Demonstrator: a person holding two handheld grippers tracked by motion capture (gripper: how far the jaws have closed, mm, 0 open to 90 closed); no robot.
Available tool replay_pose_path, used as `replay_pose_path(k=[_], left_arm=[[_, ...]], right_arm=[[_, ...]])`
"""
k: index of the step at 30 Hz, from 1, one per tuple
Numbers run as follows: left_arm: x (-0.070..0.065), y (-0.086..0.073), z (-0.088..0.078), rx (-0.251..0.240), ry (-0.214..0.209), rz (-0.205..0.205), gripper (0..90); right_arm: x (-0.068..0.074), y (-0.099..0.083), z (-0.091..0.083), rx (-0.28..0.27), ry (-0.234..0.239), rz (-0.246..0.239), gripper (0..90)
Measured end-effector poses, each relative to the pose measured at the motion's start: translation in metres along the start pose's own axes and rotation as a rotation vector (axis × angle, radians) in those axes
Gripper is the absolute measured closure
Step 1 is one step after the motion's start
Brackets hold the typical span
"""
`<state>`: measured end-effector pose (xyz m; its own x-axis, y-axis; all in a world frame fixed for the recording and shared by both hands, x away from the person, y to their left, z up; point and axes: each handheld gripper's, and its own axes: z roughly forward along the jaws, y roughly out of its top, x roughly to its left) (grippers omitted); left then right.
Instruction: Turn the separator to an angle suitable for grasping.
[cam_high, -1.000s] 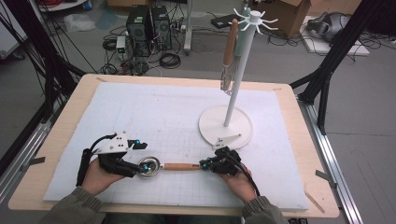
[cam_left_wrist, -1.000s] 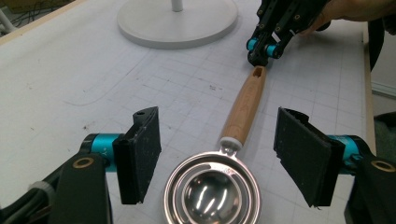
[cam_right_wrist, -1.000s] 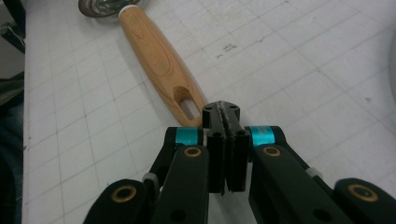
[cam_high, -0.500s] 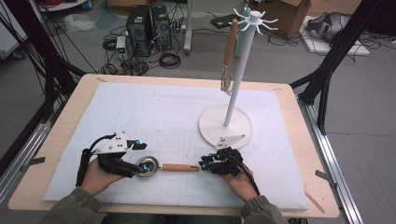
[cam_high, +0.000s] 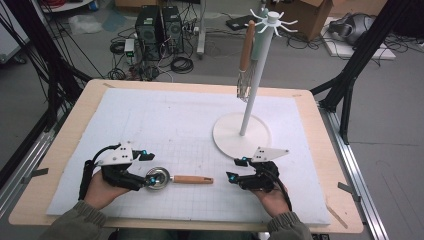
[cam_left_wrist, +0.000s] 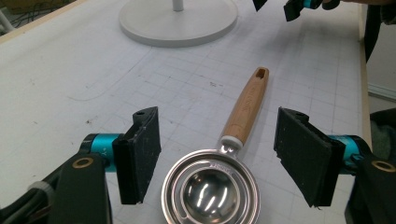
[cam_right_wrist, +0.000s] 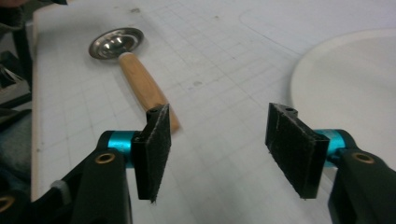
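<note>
A metal measuring scoop (cam_high: 158, 178) with a wooden handle (cam_high: 193, 179) lies flat on the white mat near the front edge. My left gripper (cam_high: 150, 167) stands open with its jaws on either side of the scoop's bowl (cam_left_wrist: 210, 191), and the pads (cam_left_wrist: 140, 154) do not touch it. My right gripper (cam_high: 235, 168) is open just right of the handle's free end, clear of it. Its jaws have just been opening, and nothing lies between them (cam_right_wrist: 219, 112). The handle (cam_right_wrist: 140, 79) passes behind its left pad (cam_right_wrist: 156, 149).
A white hanging stand (cam_high: 255, 75) rises from its round base (cam_high: 225, 137) at the right of the mat, close beyond my right gripper. A whisk (cam_high: 245, 65) with a wooden handle hangs from it. The base (cam_right_wrist: 355, 79) lies close ahead of the right gripper, and the table's front edge is near both hands.
The right gripper, shut on the end of the scoop's handle a second ago, has opened, let go and drawn back to the right. The scoop and left gripper stayed put.
</note>
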<state>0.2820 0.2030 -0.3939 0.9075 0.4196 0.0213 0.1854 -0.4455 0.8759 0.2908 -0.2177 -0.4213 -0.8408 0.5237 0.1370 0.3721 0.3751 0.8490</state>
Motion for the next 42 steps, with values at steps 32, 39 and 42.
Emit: replay_pose_path(k=[32,39,42], left_arm=[[-0.003,0.000,0.007,0.004,-0.025,0.006,32.8],[-0.004,0.001,0.009,0.005,-0.028,0.011,33.3],[-0.004,0.001,0.010,0.007,-0.031,0.013,33.6]], right_arm=[[0.008,-0.003,0.003,0.002,0.011,-0.073,35.2],[0.008,-0.002,0.005,0.007,0.016,-0.086,35.4],[0.008,-0.002,0.006,0.003,0.012,-0.092,35.8]])
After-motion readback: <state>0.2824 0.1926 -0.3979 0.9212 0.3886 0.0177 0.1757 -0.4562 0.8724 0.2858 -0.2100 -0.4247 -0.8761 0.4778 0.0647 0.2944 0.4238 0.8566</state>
